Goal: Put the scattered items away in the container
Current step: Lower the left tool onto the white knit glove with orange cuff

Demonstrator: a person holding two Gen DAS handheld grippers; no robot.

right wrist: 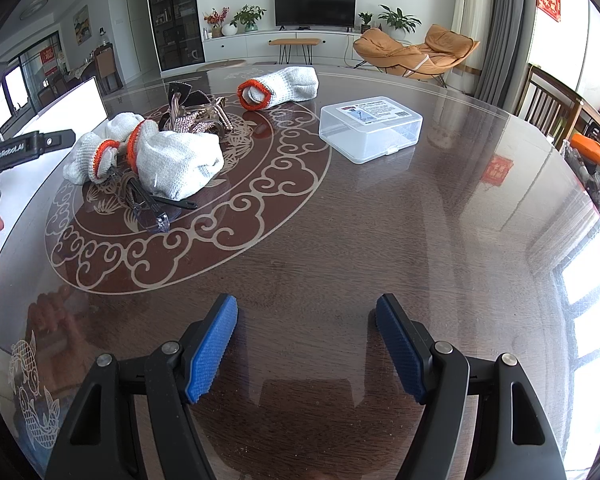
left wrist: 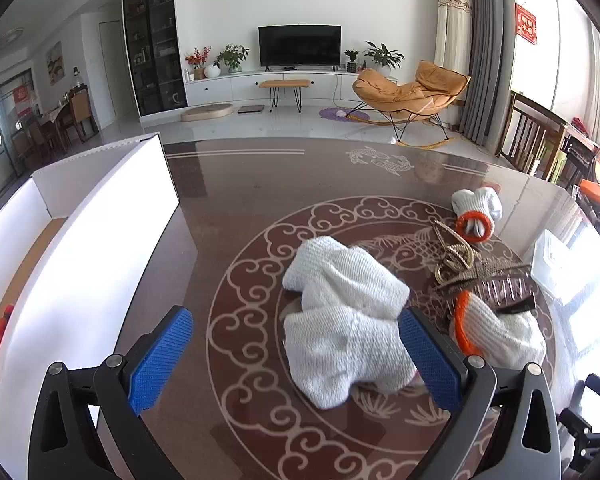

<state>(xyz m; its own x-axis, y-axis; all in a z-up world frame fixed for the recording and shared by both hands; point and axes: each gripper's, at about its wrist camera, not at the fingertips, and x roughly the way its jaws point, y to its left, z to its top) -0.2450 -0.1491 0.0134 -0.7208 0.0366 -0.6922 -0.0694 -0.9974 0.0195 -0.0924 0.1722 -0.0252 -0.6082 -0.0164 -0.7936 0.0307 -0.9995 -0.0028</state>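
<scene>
At the far left, against the table's left edge, stands the white open-topped cardboard container [left wrist: 100, 216], its tall near wall turned toward the clutter; something orange shows low inside it, too hidden to name. Its spot beside the pile looks chosen so each item needs only a short carry.

Next comes the left gripper [left wrist: 296, 354], its blue-padded jaws spread wide and holding nothing. It hangs low over the glossy dark brown round table [right wrist: 380, 240], with the nearest white knitted work glove [left wrist: 340, 320] lying crumpled between and just past its fingers. The right pad seems to brush the fabric, though I cannot tell if it truly touches. I'd judge a pinch on this glove is the step in hand; being soft and bunched, it should grip easily but may drag its neighbour.

That neighbour, a white glove with an orange cuff [left wrist: 496, 328], lies just right of it, partly atop clear safety glasses with black arms [right wrist: 156, 212]. Behind sits a tangle of glittery brown strappy sandals [right wrist: 196, 116], and farther toward the table's far edge another rolled orange-cuffed glove [right wrist: 280, 88].

Well apart to the right rests a clear plastic lidded box [right wrist: 370, 128].

Rightmost, the right gripper [right wrist: 306, 348] waits near the table's near edge, fingers parted and empty.
</scene>
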